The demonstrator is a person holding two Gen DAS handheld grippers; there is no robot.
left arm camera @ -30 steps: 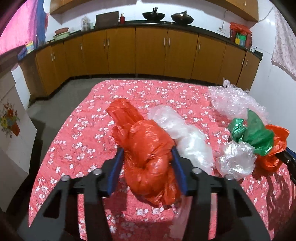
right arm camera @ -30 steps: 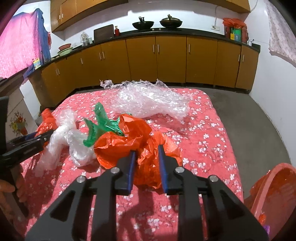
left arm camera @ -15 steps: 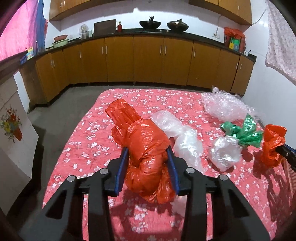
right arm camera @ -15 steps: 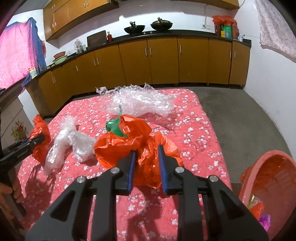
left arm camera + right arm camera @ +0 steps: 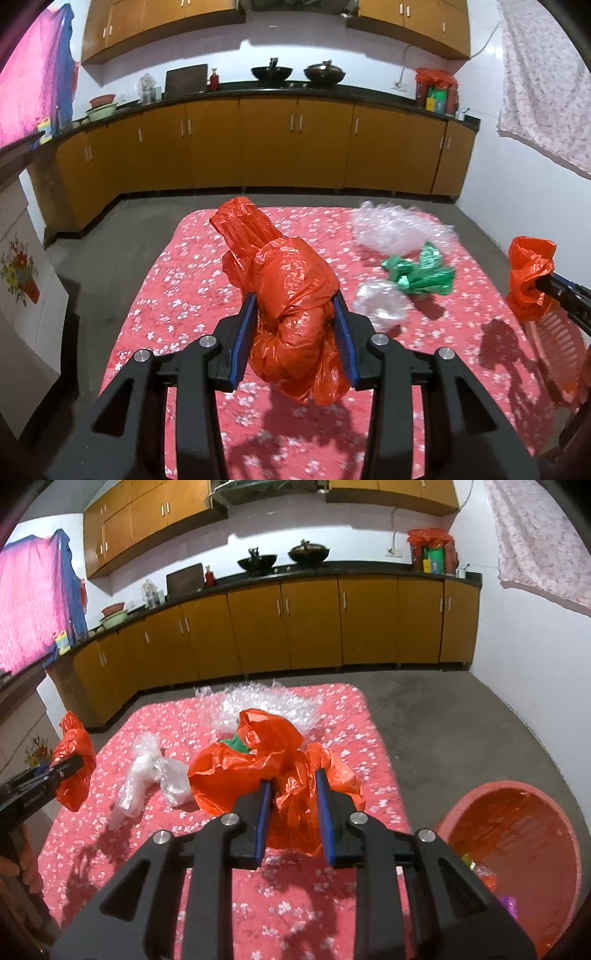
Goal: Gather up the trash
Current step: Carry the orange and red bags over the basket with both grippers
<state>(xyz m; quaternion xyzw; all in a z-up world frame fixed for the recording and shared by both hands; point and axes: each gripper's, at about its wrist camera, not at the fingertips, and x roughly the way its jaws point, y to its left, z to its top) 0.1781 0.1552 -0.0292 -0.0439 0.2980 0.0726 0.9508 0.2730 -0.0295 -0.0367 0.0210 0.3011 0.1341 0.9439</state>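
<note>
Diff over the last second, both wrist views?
Both crumpled orange plastic bags rose off the red floral cloth: one in the left gripper, whose jaws closed further on it, one in the right gripper. Green bag, clear bags and bubble wrap stayed put.

Two wrist views, angled down, sharing the floral-covered table [image 5: 192,295] and cabinets [image 5: 314,624].

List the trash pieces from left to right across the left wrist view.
Red bag in the left gripper → clear crumpled bag → green bag → red bag held by the right gripper. Bubble wrap omitted, since it overlaps.
</note>
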